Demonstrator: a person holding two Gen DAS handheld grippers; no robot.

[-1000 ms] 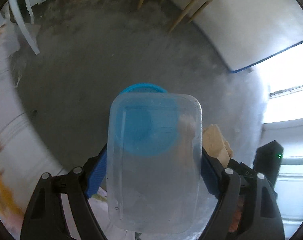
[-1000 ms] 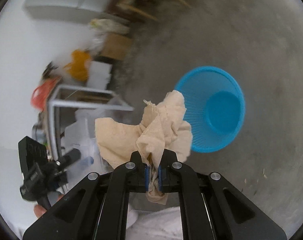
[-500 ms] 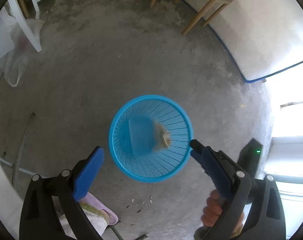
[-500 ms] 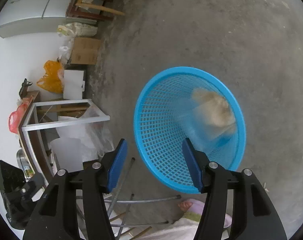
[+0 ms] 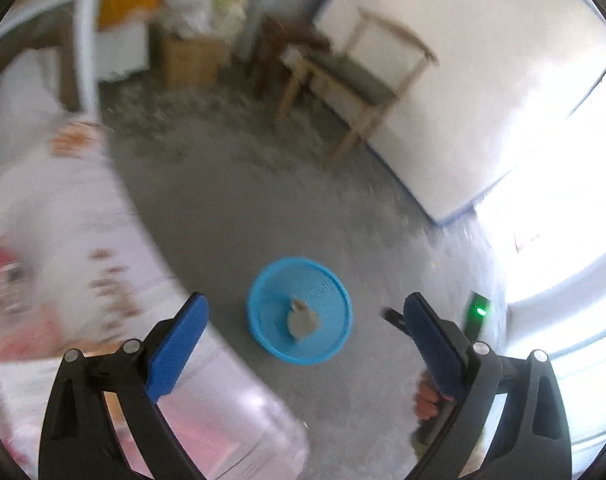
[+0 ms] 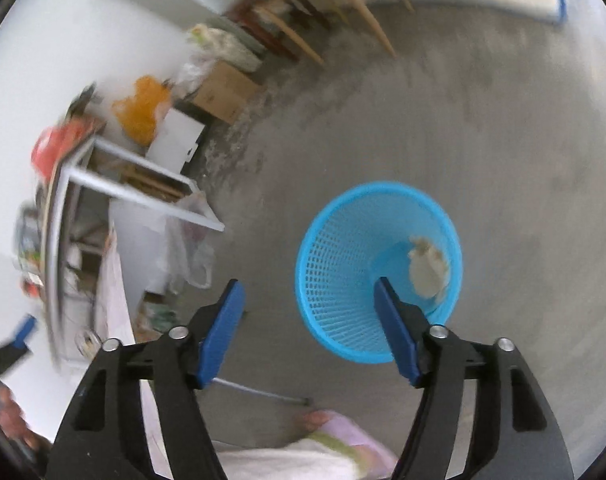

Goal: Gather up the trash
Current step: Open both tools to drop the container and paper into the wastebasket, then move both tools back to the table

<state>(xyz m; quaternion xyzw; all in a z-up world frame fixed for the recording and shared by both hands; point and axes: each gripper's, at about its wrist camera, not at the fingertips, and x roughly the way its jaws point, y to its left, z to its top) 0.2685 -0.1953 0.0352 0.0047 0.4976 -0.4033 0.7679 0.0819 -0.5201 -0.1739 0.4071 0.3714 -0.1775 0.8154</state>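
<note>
standing by, i watch both tools hang above the blue basket (image 6: 377,272) on the concrete floor (image 6: 503,140). the left tool (image 5: 303,320) is spread wide and empty; the right tool (image 6: 309,308) has just been opening, nothing between its pads. the crumpled tissue (image 6: 427,266) lies in the basket's bottom, against its far wall. this drop looks finished, so i judge the next thing is fetching more trash. lift clear of the basket rim before swinging away. open floor lies beyond the basket; the worktop (image 5: 63,208) edge crowds the left side, and a chair (image 5: 363,80) stands by the wall.
</note>
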